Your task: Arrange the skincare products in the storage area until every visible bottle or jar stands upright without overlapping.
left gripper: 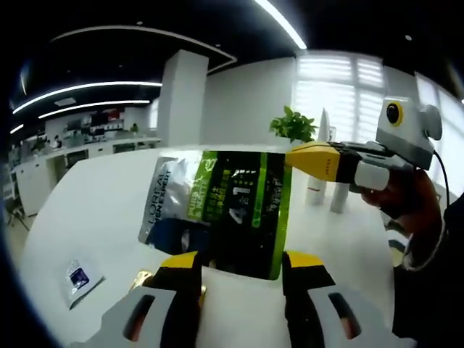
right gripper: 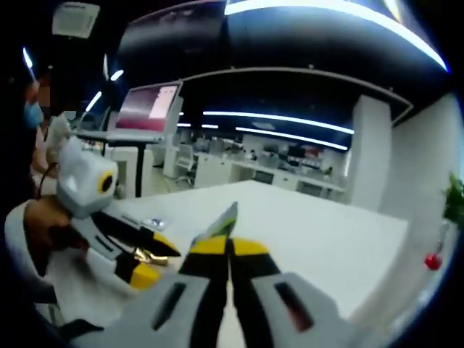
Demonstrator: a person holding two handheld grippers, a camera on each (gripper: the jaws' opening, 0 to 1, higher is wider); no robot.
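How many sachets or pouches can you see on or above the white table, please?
2: a large green-and-black pouch, pinched at its edge by the right gripper, and a small sachet lying flat on the table. Others may be hidden.

I'm working in an open-plan office. From the left gripper view I see a white table (left gripper: pixel 94 210) in front of a wide floor with rows of desks (left gripper: pixel 109 145) at the back, a square white column (left gripper: pixel 181 101), long strip lights (left gripper: pixel 87 88) curving across a dark ceiling, and blinds on a bright window (left gripper: pixel 337 87) (a potted plant (left gripper: pixel 293 125) stands before it). From the right gripper view, a monitor (right gripper: pixel 148 109) glows on a stand among more desks (right gripper: pixel 290 174).
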